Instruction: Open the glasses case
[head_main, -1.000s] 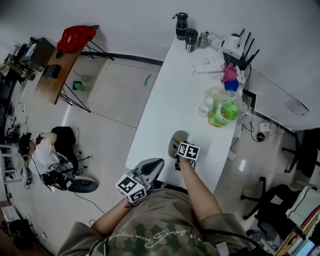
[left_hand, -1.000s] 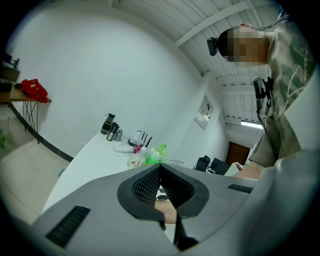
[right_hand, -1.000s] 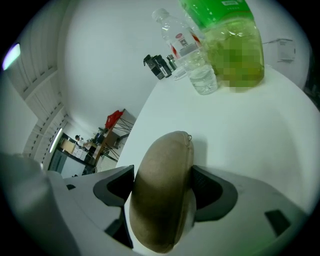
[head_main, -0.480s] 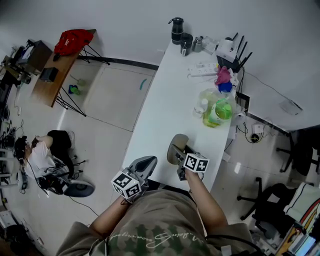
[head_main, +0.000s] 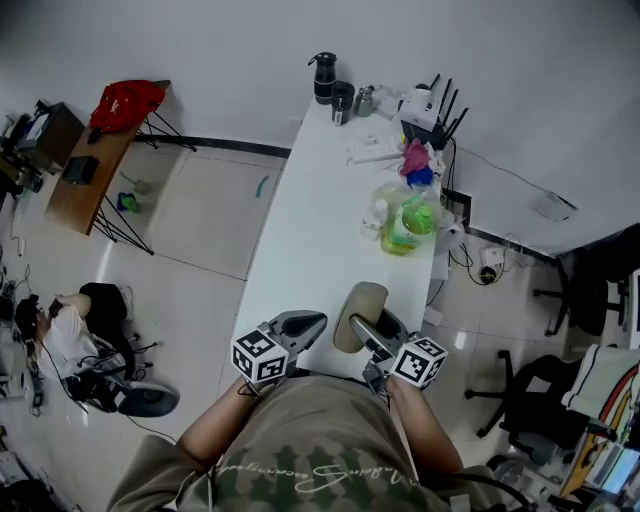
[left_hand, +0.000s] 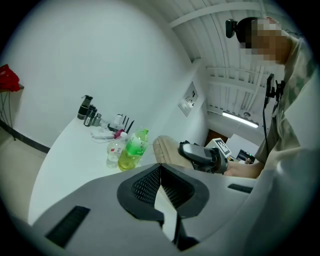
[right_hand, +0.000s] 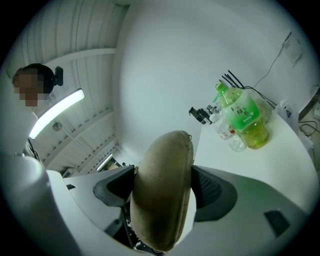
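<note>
The glasses case (head_main: 355, 308) is a tan, oval, closed case, held up in the air near the table's near edge. My right gripper (head_main: 372, 328) is shut on it. In the right gripper view the case (right_hand: 162, 200) stands on edge between the two dark pads (right_hand: 212, 192) and hides most of the gap. My left gripper (head_main: 312, 322) hovers just left of the case with nothing in it. Its jaws (left_hand: 160, 170) are pressed together. From the left gripper view the case (left_hand: 167, 150) and the right gripper (left_hand: 202, 156) are close ahead on the right.
The long white table (head_main: 320, 230) runs away from me. On it are a green bottle (head_main: 405, 225), a small clear bottle (head_main: 377, 215), a power strip (head_main: 372, 150), a router (head_main: 425, 105) and dark flasks (head_main: 323, 78). A person sits on the floor at the left (head_main: 60, 330).
My right gripper has lifted the case off the table and drawn it toward me. The left gripper has shifted a little and stays shut.
</note>
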